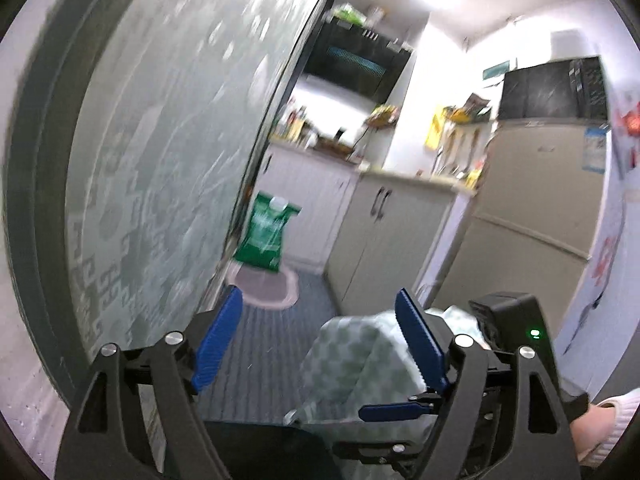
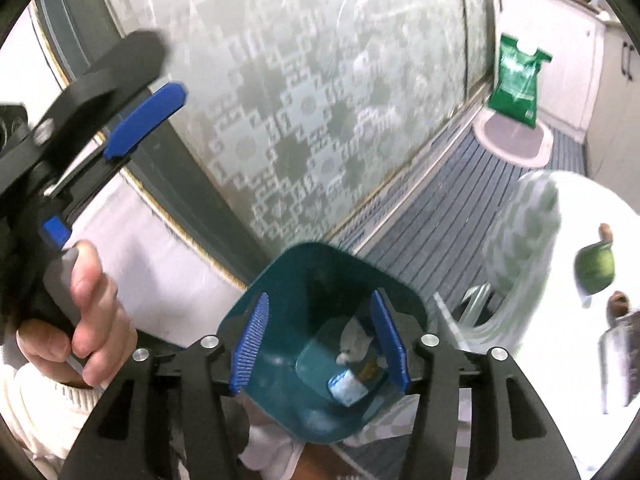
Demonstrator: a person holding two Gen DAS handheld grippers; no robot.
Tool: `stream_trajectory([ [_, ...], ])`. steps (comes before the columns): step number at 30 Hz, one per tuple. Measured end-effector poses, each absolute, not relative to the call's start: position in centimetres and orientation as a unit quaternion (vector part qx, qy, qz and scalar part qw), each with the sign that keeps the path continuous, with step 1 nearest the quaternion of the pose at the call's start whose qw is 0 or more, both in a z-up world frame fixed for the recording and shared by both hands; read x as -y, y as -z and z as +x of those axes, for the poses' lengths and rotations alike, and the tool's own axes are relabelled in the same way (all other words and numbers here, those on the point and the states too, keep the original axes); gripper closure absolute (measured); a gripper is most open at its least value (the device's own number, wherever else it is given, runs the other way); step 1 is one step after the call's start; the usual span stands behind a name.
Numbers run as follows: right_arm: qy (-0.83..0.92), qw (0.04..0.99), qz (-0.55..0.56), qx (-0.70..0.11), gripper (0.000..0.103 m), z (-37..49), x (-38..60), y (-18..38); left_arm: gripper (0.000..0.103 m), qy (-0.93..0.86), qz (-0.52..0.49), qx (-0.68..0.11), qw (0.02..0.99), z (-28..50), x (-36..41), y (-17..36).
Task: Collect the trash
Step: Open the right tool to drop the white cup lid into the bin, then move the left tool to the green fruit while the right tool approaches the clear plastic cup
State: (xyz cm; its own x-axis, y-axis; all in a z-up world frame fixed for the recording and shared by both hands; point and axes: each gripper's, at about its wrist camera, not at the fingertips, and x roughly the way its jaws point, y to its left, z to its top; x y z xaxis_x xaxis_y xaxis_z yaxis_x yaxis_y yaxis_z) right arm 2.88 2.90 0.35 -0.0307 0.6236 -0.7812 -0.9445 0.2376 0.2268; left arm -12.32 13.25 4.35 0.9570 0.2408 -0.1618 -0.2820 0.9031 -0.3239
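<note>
A teal waste bin (image 2: 280, 320) stands on the floor right below my right gripper (image 2: 320, 344). On its bottom lie a crumpled white paper (image 2: 354, 340) and a blue-and-white packet (image 2: 346, 388). The right gripper's blue pads stand apart above the bin's mouth and hold nothing. My left gripper (image 1: 320, 340) points level into the kitchen, open and with nothing between its pads. In the right wrist view a blue finger (image 2: 144, 120) of the left gripper shows at the upper left, its handle held by a hand (image 2: 80, 312) in a white sleeve.
A frosted patterned glass door (image 2: 300, 100) runs along the left. Beyond it a green bag (image 1: 264, 236) stands on a round mat (image 1: 266, 286), with cabinets (image 1: 384, 240) and a fridge (image 1: 536, 208) behind. A table with a green-checked cloth (image 2: 524, 240) carries a green bowl (image 2: 596, 270).
</note>
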Motion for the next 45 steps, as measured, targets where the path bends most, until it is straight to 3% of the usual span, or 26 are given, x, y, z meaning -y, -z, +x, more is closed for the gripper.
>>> stream_trajectory([
  [7, -0.57, 0.715, -0.165, -0.369, 0.037, 5.5, 0.7, -3.5, 0.016, -0.102, -0.171, -0.041, 0.979, -10.9, -11.3, -5.3],
  [15, -0.523, 0.769, -0.118, -0.348, 0.03, 10.5, 6.9, -6.4, 0.011, -0.057, -0.148, -0.078, 0.984, -7.6, -7.9, -4.8],
  [32, -0.451, 0.821, -0.066, -0.344, 0.029, 15.6, 17.4, -7.4, 0.01, -0.079, -0.066, -0.185, 0.977, 2.1, -2.0, -1.1],
  [45, -0.401, 0.849, -0.086, -0.334, 0.029, 18.5, 22.5, -7.5, 0.038, -0.125, -0.031, -0.301, 0.945, 8.9, -2.2, 1.6],
])
